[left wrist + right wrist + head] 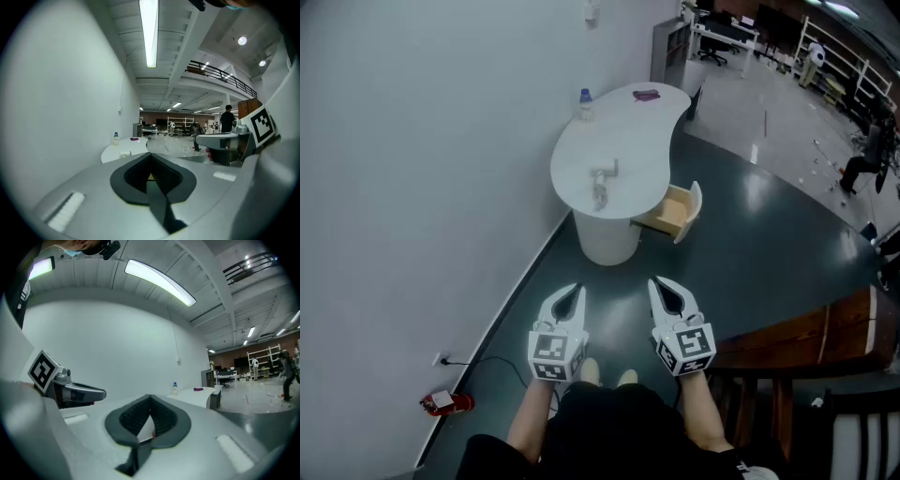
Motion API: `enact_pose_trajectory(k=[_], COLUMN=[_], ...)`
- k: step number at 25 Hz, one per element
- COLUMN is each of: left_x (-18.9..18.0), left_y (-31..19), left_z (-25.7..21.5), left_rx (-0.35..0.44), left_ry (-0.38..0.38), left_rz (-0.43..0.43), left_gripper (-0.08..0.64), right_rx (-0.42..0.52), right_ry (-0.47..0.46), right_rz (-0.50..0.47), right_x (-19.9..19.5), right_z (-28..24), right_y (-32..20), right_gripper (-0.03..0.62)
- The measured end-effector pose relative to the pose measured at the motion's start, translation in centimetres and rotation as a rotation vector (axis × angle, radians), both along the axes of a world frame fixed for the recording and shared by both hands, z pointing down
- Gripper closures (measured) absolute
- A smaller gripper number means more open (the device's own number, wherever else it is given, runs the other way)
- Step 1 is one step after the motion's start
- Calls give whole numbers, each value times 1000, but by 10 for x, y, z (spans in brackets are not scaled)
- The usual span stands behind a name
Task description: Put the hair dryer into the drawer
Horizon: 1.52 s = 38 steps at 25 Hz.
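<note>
— On the white table (637, 141), in the head view, the hair dryer (602, 183) is seen lying toward the near end; the drawer (675, 211) below is noted pulled out.
— Is the drawer seen from the gripper views?
— No; it is shown by the head view only. The bottle (175, 388) is caught in all three.
— Jaws?
— Left gripper (150, 154) and right gripper (150, 397) are recorded closed, tips together, nothing held, well apart from the table.

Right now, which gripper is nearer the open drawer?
Right. The right gripper sits almost straight below the drawer in the head view, apart from it; the left gripper is further off, down and to its left.
</note>
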<state>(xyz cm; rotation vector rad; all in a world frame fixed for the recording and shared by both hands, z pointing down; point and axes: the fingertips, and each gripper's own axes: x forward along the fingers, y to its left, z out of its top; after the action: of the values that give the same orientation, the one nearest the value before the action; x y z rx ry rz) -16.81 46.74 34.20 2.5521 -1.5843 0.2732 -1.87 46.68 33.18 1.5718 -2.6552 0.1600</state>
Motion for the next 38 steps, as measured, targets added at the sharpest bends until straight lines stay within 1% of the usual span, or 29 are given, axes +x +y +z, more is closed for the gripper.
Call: enact_pose_trajectory(k=[10,18,22,25,29,38], left_x=[9,22,20,19,10,-13], left_y=[-6,-9,-21,-38,-72,-185], left_z=[0,10,11,10,20,22], left_rx=[2,5,3,12,-1,-28], left_ry=[0,3,0,-2,0,11], left_rz=[-9,-29,-44,-45,-41,29], left_gripper=[552,552,552,552,552,552], right_rx=[4,-17,-24,-25,-24,-51], right_ry=[-13,-3,3,2,5,20], right_rz=[-1,-45,-58,-62,-55,6], right_x=[9,14,11,9,0,-24], right_z=[0,13,18,20,27,28], right_y=[-6,-9,-20,-38,-69,-175], right_gripper=[591,591,591,591,591,591])
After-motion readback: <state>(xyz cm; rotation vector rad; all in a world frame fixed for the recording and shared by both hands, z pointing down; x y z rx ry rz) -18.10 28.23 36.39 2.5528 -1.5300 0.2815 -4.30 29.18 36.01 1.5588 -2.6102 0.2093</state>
